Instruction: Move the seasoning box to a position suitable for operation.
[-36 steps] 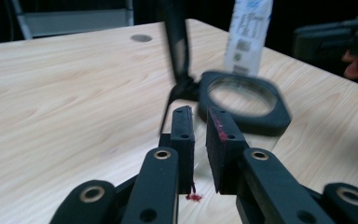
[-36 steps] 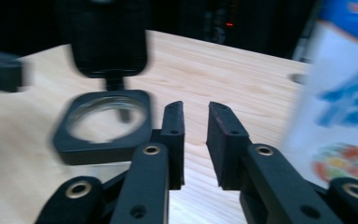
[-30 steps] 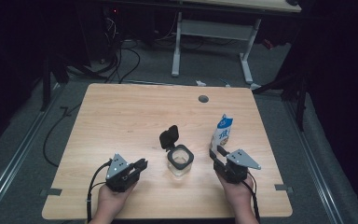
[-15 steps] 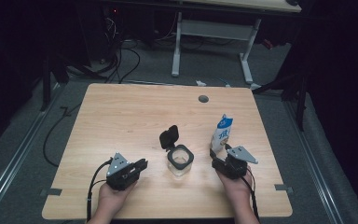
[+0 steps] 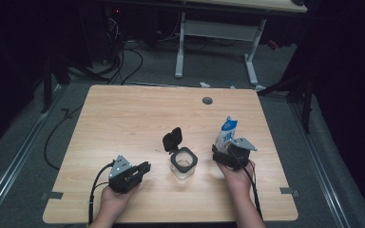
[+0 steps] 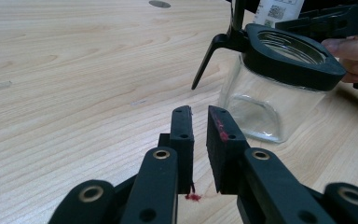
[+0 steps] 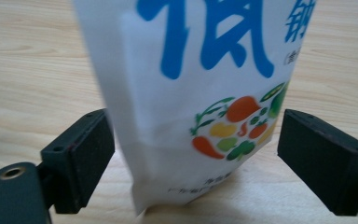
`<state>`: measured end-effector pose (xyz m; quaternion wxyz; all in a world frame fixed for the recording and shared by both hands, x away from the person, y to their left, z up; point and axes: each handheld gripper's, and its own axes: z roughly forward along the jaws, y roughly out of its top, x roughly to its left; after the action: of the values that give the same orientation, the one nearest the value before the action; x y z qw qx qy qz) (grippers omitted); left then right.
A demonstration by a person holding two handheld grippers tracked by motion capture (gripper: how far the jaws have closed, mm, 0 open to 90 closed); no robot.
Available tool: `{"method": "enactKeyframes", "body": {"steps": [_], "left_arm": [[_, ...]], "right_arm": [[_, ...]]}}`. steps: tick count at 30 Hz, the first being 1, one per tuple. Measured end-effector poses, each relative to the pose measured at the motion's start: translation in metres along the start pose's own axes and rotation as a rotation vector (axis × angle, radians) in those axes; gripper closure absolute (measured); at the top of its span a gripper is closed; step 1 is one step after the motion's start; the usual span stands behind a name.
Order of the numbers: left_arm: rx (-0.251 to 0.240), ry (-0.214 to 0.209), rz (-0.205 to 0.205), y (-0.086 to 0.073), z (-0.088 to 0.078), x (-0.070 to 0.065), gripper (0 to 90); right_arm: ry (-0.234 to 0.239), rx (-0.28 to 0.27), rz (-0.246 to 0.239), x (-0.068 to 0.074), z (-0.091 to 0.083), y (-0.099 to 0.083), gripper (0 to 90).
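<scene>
Lower right of high view: right gripper (image 5: 224, 154) at foot of the white stand-up pouch w/ blue lettering and veg print (image 5: 227, 134); pouch upright on the light wooden table (image 5: 123, 118).
Right claw: jaws wide, have just been opening. Pouch sits between them in right gripper view (image 7: 200, 93); left pad (image 7: 81, 156) about at the pouch edge, right pad (image 7: 324, 158) w/ a gap. No squeeze seen, so not gripped yet.
Lower centre of high view: clear square glass jar w/ black rim (image 5: 184, 164), its black flip lid (image 5: 172, 139) hinged up and back, mouth open. Jar looks empty in left gripper view (image 6: 272, 88).
Lower left of high view: left gripper (image 5: 142, 167) resting low on table, pointing toward jar, apart from it.
Left claw: narrow slit, nothing between the pads (image 6: 199, 135).
Done so far, judged: jar opened and ready; pouch framed by right claw.
Left to do, judged: close on pouch, lift, carry over jar, tip contents in; prob. steady jar w/ left; shut lid.
Progress: early, approx. first grasp stage.
</scene>
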<state>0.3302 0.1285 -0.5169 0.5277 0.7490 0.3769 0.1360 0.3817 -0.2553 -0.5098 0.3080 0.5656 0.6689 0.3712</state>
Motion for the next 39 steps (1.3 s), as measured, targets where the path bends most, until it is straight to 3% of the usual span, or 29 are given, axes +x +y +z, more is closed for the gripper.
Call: {"method": "enactKeyframes", "body": {"steps": [4, 11, 17, 22, 28, 33, 39], "left_arm": [[-0.002, 0.002, -0.005, 0.0, -0.001, 0.001, 80.7], [0.003, 0.002, -0.008, -0.001, 0.0, 0.002, 80.7], [0.005, -0.001, -0.007, -0.001, 0.001, 0.001, 80.6], [0.006, -0.003, -0.006, -0.001, 0.001, 0.001, 80.6], [0.01, -0.003, -0.004, -0.001, 0.001, 0.0, 80.1], [0.012, 0.001, -0.004, -0.002, 0.002, 0.001, 79.7], [0.011, 0.006, -0.007, -0.002, 0.001, 0.001, 79.7]], "right_arm": [[0.007, -0.005, 0.014, -0.002, 0.003, 0.001, 20.6], [0.034, -0.024, -0.021, -0.004, 0.001, -0.001, 40.3], [0.077, -0.036, -0.072, -0.001, -0.002, -0.005, 49.3], [0.112, -0.045, -0.084, 0.0, -0.005, -0.009, 50.6], [0.107, -0.035, -0.079, -0.004, -0.01, -0.013, 45.8], [0.09, -0.065, -0.073, -0.004, -0.018, -0.015, 43.5], [0.093, -0.11, -0.09, -0.003, -0.025, -0.015, 58.5]]}}
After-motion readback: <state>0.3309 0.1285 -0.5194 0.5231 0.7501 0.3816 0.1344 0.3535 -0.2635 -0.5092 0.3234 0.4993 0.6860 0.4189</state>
